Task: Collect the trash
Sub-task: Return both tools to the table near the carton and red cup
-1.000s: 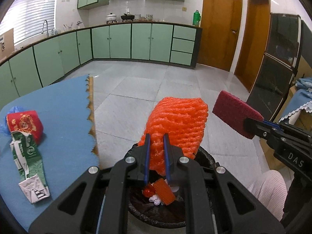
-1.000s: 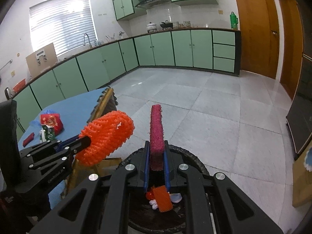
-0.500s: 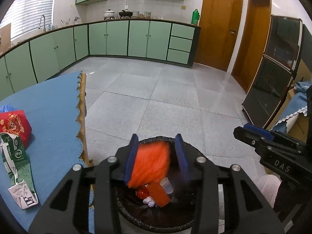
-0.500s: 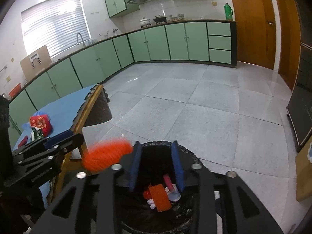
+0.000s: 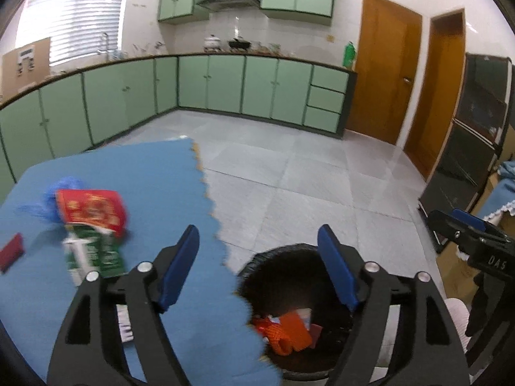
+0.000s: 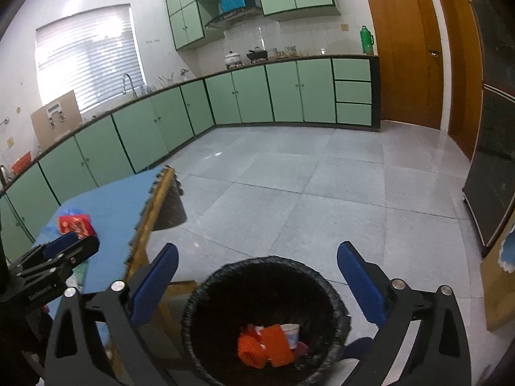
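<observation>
A black bin (image 6: 267,318) lined with a black bag stands on the floor by the blue table (image 5: 145,173). Orange foam netting (image 6: 264,345), a white cup (image 6: 291,334) and a dark red pad (image 6: 302,347) lie inside it; the netting also shows in the left wrist view (image 5: 286,329). My right gripper (image 6: 257,283) is open and empty above the bin. My left gripper (image 5: 257,267) is open and empty over the table edge and the bin (image 5: 289,292). On the table lie a red packet (image 5: 91,210), a green carton (image 5: 96,255), a blue bag (image 5: 53,193) and a dark red pad (image 5: 11,251).
Green kitchen cabinets (image 6: 225,103) run along the far walls. Wooden doors (image 5: 386,80) and a dark glass cabinet (image 5: 473,148) stand to the right. A cardboard box (image 5: 457,267) sits at the right of the bin. Grey tiled floor (image 6: 305,186) lies beyond.
Both grippers opened and let go: the orange netting and the dark red pad dropped into the bin. My left gripper then swung left, over the table.
</observation>
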`<act>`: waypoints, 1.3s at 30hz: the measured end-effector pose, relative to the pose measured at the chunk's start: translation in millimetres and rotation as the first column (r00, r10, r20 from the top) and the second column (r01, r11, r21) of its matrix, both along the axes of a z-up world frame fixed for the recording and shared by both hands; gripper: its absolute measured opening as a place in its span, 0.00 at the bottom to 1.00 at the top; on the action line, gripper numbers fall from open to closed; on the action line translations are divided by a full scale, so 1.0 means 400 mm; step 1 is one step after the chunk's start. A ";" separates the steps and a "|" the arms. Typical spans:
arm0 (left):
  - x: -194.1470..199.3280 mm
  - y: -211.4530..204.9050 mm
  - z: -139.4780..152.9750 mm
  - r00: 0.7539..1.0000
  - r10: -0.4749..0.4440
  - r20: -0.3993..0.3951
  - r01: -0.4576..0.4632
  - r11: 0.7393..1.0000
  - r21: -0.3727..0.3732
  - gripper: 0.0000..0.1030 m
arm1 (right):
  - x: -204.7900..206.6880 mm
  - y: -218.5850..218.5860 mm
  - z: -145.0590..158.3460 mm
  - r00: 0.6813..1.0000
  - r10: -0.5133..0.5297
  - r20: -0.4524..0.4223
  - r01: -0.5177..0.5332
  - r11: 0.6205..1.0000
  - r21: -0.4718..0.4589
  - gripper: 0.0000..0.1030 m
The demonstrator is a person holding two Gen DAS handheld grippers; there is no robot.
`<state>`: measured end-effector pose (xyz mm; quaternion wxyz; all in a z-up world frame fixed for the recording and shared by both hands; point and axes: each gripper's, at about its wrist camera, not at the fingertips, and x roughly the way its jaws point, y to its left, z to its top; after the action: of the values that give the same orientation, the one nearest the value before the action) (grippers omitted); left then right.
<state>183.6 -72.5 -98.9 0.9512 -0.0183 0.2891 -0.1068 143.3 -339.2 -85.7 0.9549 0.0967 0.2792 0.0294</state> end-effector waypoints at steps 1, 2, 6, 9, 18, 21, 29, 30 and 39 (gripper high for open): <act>-0.007 0.015 0.008 1.000 0.013 0.005 -0.013 1.000 -0.003 0.76 | 0.000 0.009 0.003 1.000 0.008 0.004 -0.008 1.000 -0.002 0.94; -0.016 0.035 0.016 1.000 0.030 0.010 -0.030 1.000 -0.007 0.76 | 0.000 0.027 0.009 1.000 0.023 0.010 -0.023 1.000 -0.007 0.94; -0.035 0.106 0.042 0.996 0.089 0.021 -0.089 0.996 -0.013 0.77 | 0.003 0.093 0.023 0.997 0.069 0.025 -0.069 0.997 -0.020 0.94; -0.053 0.162 0.057 0.990 0.139 0.030 -0.138 0.990 -0.013 0.78 | 0.005 0.141 0.029 0.995 0.097 0.034 -0.096 0.995 -0.013 0.94; -0.098 0.310 0.070 0.966 0.255 0.046 -0.255 0.967 -0.001 0.78 | 0.019 0.312 0.033 0.975 0.217 0.048 -0.217 0.976 -0.017 0.94; -0.111 0.360 0.063 0.953 0.298 0.045 -0.299 0.954 0.008 0.78 | 0.023 0.373 0.029 0.964 0.261 0.051 -0.261 0.965 -0.018 0.94; -0.147 0.480 0.032 0.918 0.395 0.031 -0.396 0.918 0.040 0.78 | 0.044 0.543 -0.017 0.924 0.381 0.026 -0.381 0.925 -0.006 0.94; -0.152 0.491 0.029 0.915 0.402 0.029 -0.403 0.914 0.042 0.78 | 0.047 0.560 -0.022 0.920 0.391 0.019 -0.391 0.920 -0.008 0.94; -0.169 0.575 -0.005 0.889 0.457 -0.007 -0.457 0.889 0.043 0.78 | 0.084 0.705 -0.066 0.888 0.457 -0.041 -0.459 0.887 -0.045 0.94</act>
<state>116.1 157.4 -100.9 0.9473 -0.0674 0.2868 0.1259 176.8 -57.1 -112.0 0.9191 0.0031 0.3087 0.2448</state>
